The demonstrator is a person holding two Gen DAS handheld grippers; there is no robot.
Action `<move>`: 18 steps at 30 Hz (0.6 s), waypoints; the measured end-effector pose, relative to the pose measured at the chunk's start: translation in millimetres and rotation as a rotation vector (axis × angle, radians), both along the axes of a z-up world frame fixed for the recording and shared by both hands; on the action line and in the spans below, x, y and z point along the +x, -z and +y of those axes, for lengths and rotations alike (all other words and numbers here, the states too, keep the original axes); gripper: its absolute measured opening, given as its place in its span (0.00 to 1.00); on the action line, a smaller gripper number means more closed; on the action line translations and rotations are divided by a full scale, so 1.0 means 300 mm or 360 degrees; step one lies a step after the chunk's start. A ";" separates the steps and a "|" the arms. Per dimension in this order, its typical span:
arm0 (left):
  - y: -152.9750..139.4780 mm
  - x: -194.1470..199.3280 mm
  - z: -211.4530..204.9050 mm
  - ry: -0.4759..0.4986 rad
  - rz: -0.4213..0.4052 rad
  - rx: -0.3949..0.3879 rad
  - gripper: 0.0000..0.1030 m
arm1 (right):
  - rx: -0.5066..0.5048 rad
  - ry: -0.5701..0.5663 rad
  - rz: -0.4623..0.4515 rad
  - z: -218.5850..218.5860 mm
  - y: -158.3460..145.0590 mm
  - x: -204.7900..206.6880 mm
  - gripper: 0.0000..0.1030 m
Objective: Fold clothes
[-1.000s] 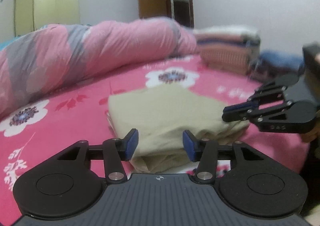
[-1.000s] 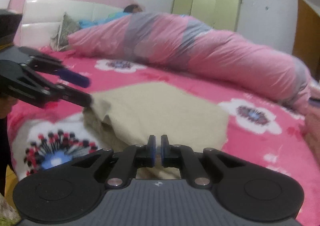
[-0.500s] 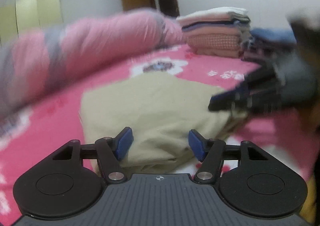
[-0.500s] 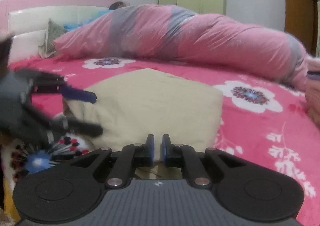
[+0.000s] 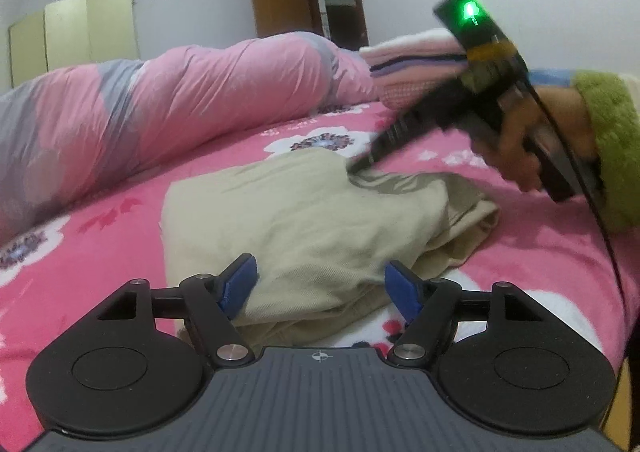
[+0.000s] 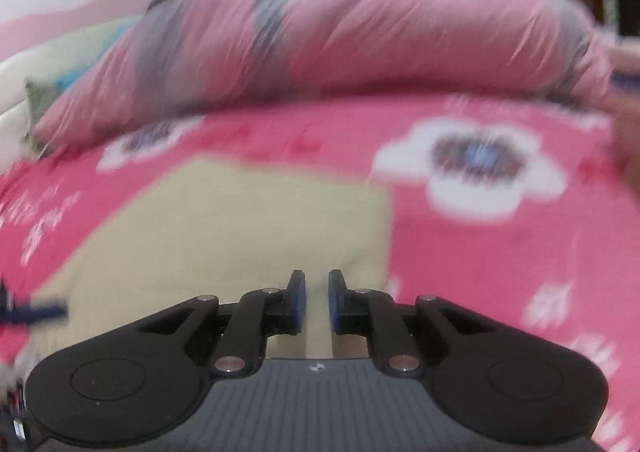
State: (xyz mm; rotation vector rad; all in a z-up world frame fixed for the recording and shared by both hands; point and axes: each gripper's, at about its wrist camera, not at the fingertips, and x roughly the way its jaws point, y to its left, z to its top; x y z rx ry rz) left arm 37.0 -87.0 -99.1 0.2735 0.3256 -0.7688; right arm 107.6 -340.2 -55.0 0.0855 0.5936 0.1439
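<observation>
Beige garment (image 5: 304,219) sits mostly folded on the bed (image 5: 500,252), near edge messy. My left hand-held gripper (image 5: 320,284) has just been opening, nothing gripped; right hand-held gripper (image 6: 316,302) barely parted, opening, empty. Needs tidying.

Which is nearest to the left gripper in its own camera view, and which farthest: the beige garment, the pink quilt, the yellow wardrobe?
From the left gripper:
1. Beige garment, just ahead; its near edge lies between the open fingers.
2. Pink quilt, behind it, to the left.
3. Yellow wardrobe, at the far wall, upper left.
</observation>
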 end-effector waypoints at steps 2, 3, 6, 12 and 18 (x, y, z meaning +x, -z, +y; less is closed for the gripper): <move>-0.002 0.009 0.018 0.0014 0.0042 -0.0066 0.70 | 0.0056 0.0023 -0.0059 -0.023 -0.031 0.047 0.13; -0.004 0.014 0.029 0.0022 0.0070 -0.0104 0.70 | 0.0053 0.0043 -0.0021 -0.031 -0.006 0.093 0.13; -0.003 0.028 0.060 0.0033 0.0160 -0.0230 0.70 | 0.0040 0.0040 0.0146 -0.047 0.117 0.230 0.11; 0.008 0.027 0.084 0.0052 0.0180 -0.0333 0.70 | 0.0002 -0.0014 0.0142 -0.020 -0.050 0.261 0.13; 0.000 0.031 0.098 0.0043 0.0215 -0.0397 0.70 | -0.0125 -0.0335 0.0247 0.223 -0.002 0.384 0.23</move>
